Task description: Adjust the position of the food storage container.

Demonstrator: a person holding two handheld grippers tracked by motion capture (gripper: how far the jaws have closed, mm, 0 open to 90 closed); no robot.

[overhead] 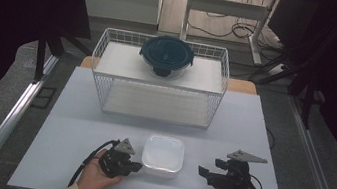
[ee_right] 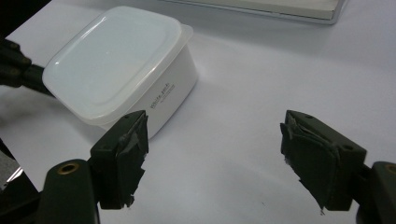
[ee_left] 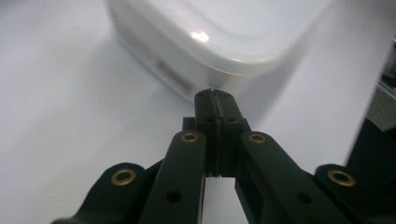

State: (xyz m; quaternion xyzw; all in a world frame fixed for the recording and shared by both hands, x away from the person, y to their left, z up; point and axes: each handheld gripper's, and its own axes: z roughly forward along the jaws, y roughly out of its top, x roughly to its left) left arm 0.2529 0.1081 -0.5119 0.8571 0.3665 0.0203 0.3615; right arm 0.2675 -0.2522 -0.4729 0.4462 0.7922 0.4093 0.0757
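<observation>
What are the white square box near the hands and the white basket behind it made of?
The white square lidded box looks like plastic: smooth, slightly glossy, a milky lid catching soft highlights, small print on its side. The white wire basket seems to be coated metal wire: thin rods in an open grid, matt white.

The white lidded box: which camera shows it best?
The right gripper view: the white box shows whole, lid and printed side. The high view shows its lid from above; the left gripper view shows one blurred corner.
</observation>
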